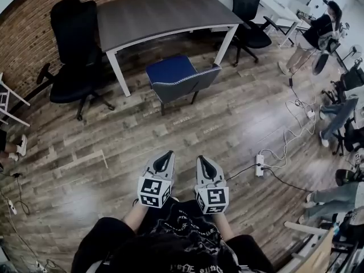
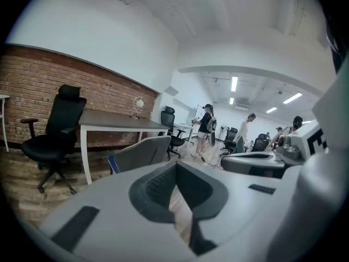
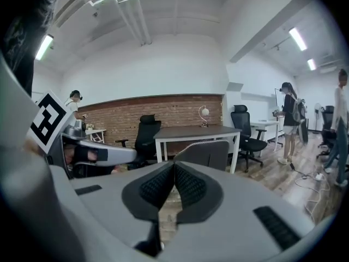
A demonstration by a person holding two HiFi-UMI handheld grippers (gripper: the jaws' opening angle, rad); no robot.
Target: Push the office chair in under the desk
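**Chair not pushed in yet; both grippers closed, empty, well short of it**

Progress: nothing done as far as I can judge. The office chair (image 1: 181,78) (blue seat, grey back) stands on the wood floor (image 1: 170,129) out in front of the desk (image 1: 162,13). It sits at the desk's near long edge, between the two white front legs, with its back toward the person. At most the seat's front lip is under the edge; the rest is out in the open. Left to do: close the gap, get contact on the grey back, shove it under.

Jaws:
- left gripper (image 1: 169,154): pads together, nothing between them, touching nothing.
- right gripper (image 1: 201,159): same, pads meet, empty.

Both are side by side low over the floor, pointing at the chair back and well apart from it.

Watch: power strip (image 1: 260,165) and cables lie on the floor to the right of the grippers.
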